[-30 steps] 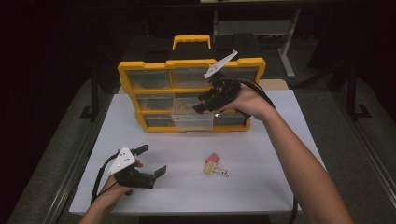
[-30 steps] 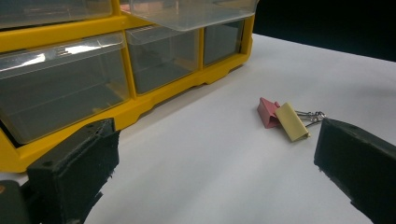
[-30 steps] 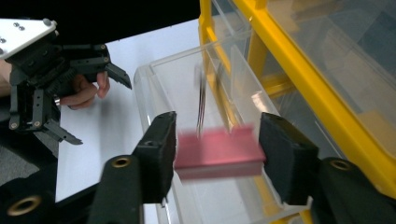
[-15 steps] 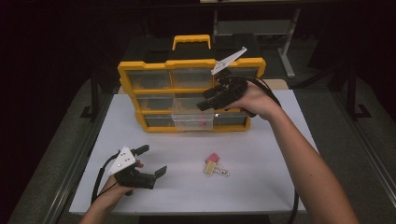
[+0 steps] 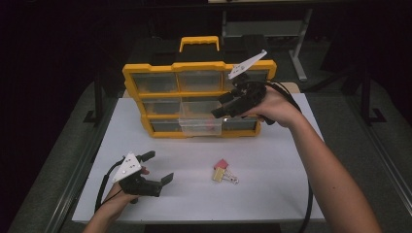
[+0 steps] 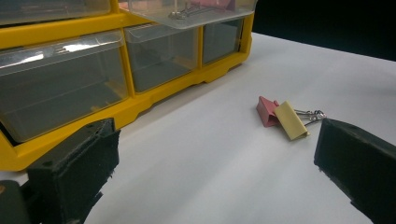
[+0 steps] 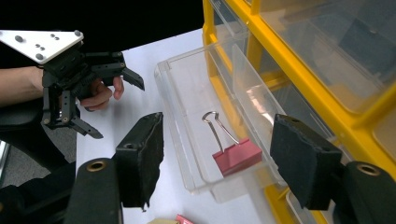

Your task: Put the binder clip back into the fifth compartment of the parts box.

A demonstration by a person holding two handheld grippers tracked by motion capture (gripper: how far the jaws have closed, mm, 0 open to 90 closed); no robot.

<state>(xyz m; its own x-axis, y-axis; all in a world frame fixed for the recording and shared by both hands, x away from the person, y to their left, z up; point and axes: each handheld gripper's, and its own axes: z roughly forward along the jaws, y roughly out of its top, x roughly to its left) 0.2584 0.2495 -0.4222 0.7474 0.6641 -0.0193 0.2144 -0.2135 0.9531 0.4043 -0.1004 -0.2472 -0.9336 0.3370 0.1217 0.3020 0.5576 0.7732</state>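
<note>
A yellow organizer point(image 5: 199, 92) with clear drawers stands at the back of the white table point(image 5: 272, 194). Its lower middle drawer point(image 5: 200, 126) is pulled out, and a pink binder clip point(image 7: 236, 156) lies inside it. My right gripper point(image 5: 221, 108) hovers over that drawer; its jaws have just been opening and hold nothing. In the right gripper view point(image 7: 217, 126) the clip lies below the spread pads. My left gripper point(image 5: 158, 167) rests open at the front left. A pink clip point(image 6: 267, 111) and a yellow clip point(image 6: 290, 120) lie together on the table ahead of it.
The organizer's yellow handle point(image 5: 199, 42) sticks up behind it. Other drawers point(image 6: 60, 88) are pushed in. A black cable point(image 5: 307, 204) trails from the right gripper along the forearm. Bare table surface lies between the two loose clips point(image 5: 223, 171) and the organizer.
My right gripper has drawn a little to the right and away from the pulled-out drawer, with its jaws wider apart. The left gripper and the loose clips have stayed put.
</note>
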